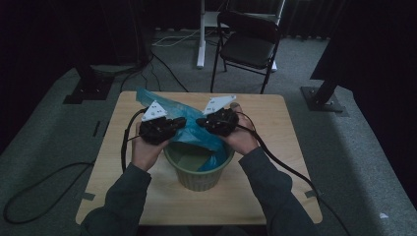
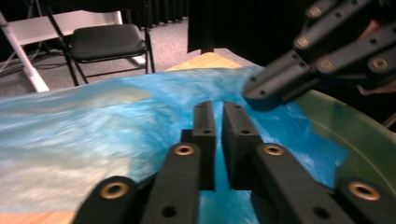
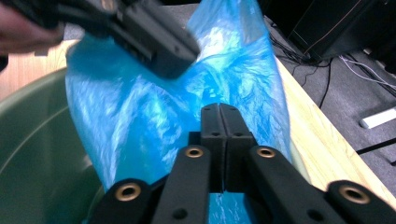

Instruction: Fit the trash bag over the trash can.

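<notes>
I am holding the thin blue plastic bag (image 1: 193,129) over the round green ribbed bucket (image 1: 199,173) on the light wooden table (image 1: 275,147). My right gripper (image 3: 219,109) is pinching the bag, jaws fully together. My left gripper (image 2: 218,112) is showing a narrow gap, film beneath.

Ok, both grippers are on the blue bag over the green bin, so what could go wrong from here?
1. The left gripper has a narrow gap between its jaws, so the thin blue bag could slip free of it.
2. The right gripper is pinched shut on the film; pulling against it might tear the plastic.
3. Most of the bag lies outside the green bin on the table, and tugging could tip or slide the bin.
</notes>
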